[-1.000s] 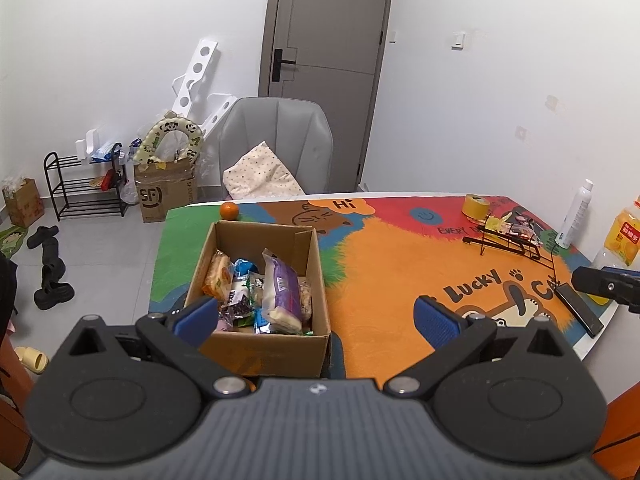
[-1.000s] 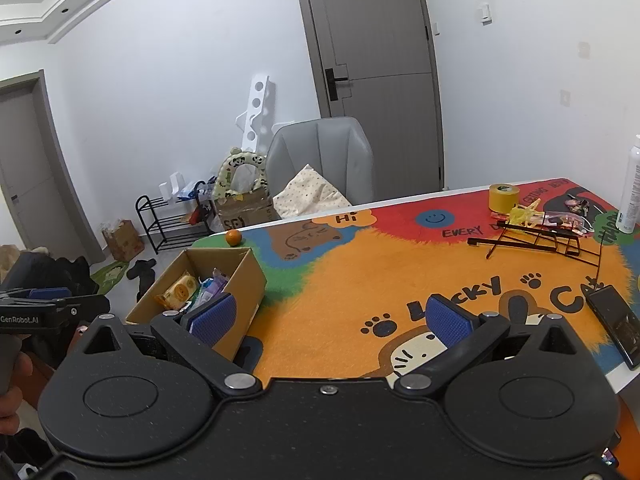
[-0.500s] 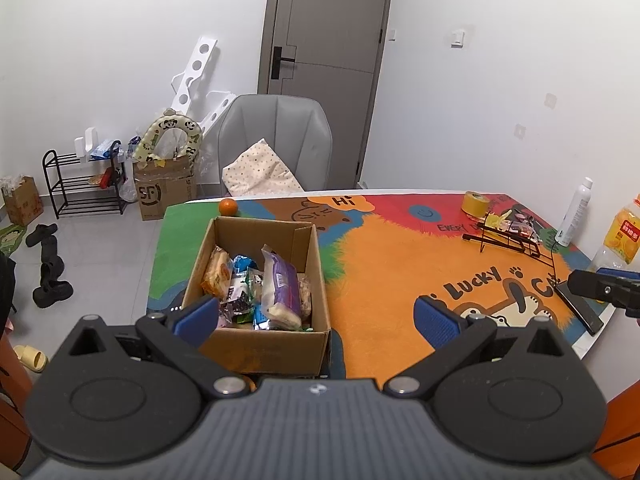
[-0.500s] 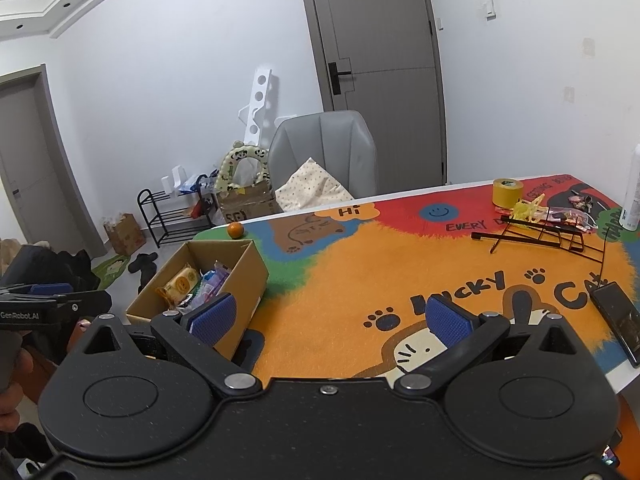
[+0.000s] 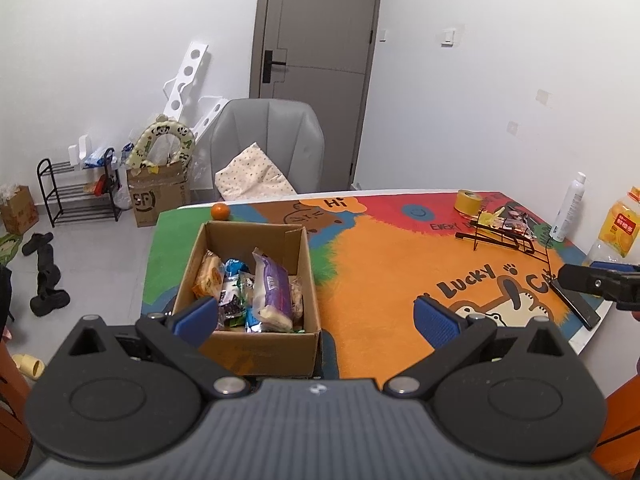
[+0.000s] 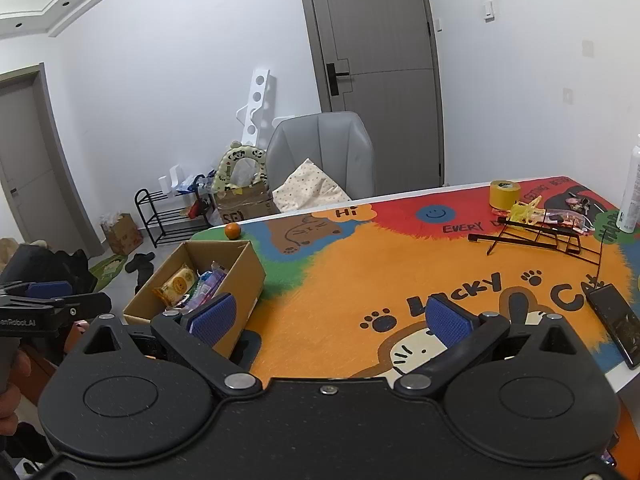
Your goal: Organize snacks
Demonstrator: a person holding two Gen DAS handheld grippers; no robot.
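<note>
An open cardboard box (image 5: 256,344) stands at the near left of the colourful table mat (image 5: 380,256). It holds several snack packets, among them a purple packet (image 5: 272,288) and an orange-yellow packet (image 5: 209,276). The box also shows in the right wrist view (image 6: 240,268), with a yellow packet (image 6: 176,284) inside. My left gripper (image 5: 314,316) is open and empty, held above the box's near edge. My right gripper (image 6: 330,320) is open and empty, held above the mat to the right of the box.
An orange (image 5: 220,212) lies behind the box. A black wire rack (image 6: 540,236), a yellow tape roll (image 6: 505,194), a white bottle (image 5: 568,208), a juice bottle (image 5: 620,232) and a phone (image 6: 618,324) sit at the table's right. A grey chair (image 5: 268,136) stands behind the table.
Both grippers have drawn back and risen slightly, so the table looks a little farther off. Both stay open and empty. Nothing on the table has moved.
</note>
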